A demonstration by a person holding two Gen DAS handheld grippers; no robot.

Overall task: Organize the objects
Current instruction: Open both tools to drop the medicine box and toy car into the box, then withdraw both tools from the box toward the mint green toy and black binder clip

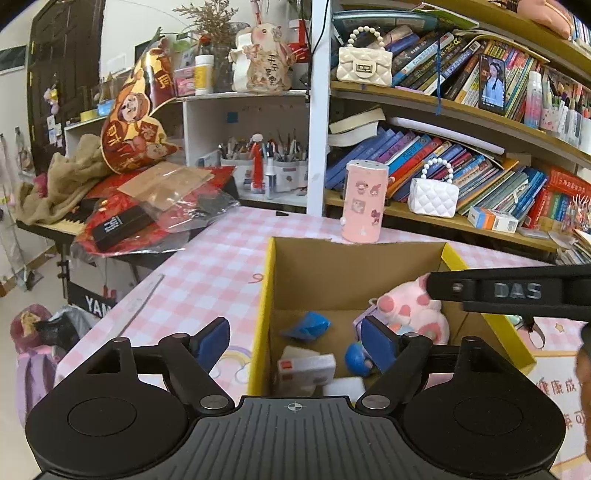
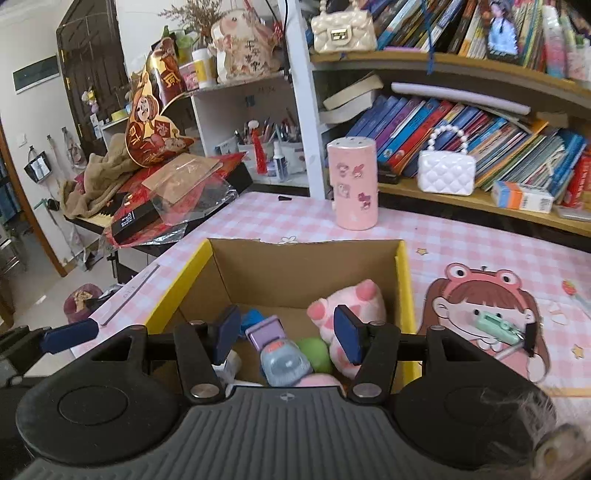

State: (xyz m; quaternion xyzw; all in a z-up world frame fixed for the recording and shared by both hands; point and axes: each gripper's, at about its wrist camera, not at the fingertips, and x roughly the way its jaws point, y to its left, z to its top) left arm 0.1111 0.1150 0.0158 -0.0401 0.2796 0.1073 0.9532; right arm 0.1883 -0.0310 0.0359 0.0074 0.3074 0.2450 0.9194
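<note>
Left gripper [image 1: 295, 339] and right gripper [image 2: 286, 332] spread, empty, over cardboard box [image 2: 306, 258], pink-checked tablecloth [image 1: 207, 273], crowded bookshelves [image 1: 461, 162] behind

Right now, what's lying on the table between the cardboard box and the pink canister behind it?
Nothing: only bare checked tablecloth separates the cardboard box from the pink canister. The right wrist view shows that stretch best.

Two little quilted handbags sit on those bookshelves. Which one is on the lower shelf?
The white quilted handbag with the pearl-bead handle, beside the leaning books. The cream quilted handbag with the gold clasp sits one shelf higher.
</note>
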